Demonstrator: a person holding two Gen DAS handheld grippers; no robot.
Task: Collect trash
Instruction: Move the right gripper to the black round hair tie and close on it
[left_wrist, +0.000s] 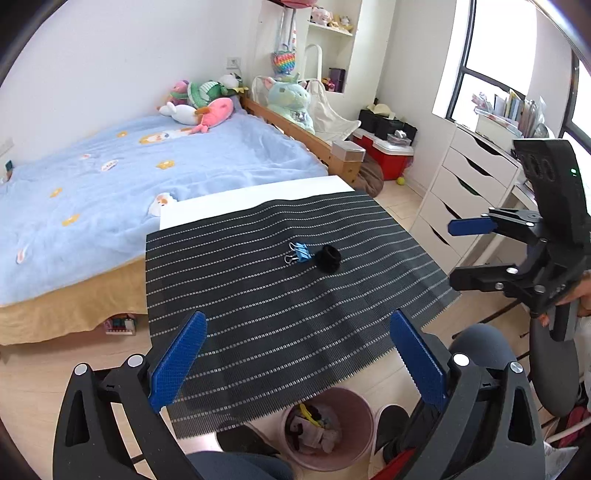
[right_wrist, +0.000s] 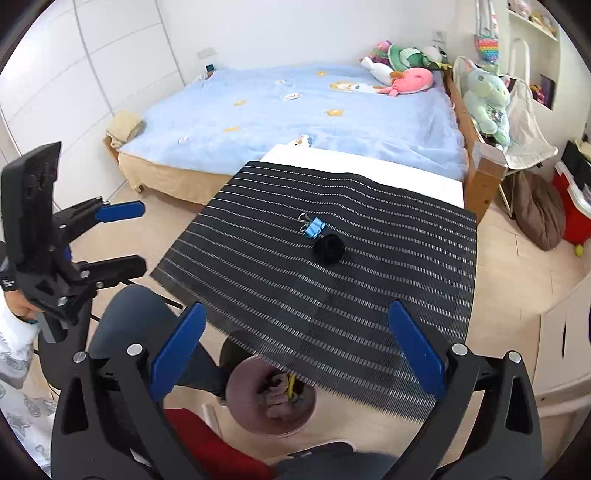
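On the black striped mat (left_wrist: 258, 295) (right_wrist: 369, 295) lie a blue binder clip (left_wrist: 298, 252) (right_wrist: 314, 226) and, touching its right side, a small black round object (left_wrist: 328, 257) (right_wrist: 328, 249). A pink bin (left_wrist: 325, 428) (right_wrist: 271, 395) holding scraps stands on the floor under the mat's near edge. My left gripper (left_wrist: 295, 354) (right_wrist: 122, 236) hovers open above the near part of the mat, empty. My right gripper (right_wrist: 295, 350) (left_wrist: 465, 254) is open too, off the mat's right side, holding nothing.
A bed with a blue blanket (left_wrist: 129, 177) (right_wrist: 314, 110) and plush toys lies behind the table. White drawers (left_wrist: 469, 184) stand on the right, a red cooler (left_wrist: 388, 155) beyond. The person's knees (left_wrist: 476, 350) and dark shoes flank the bin.
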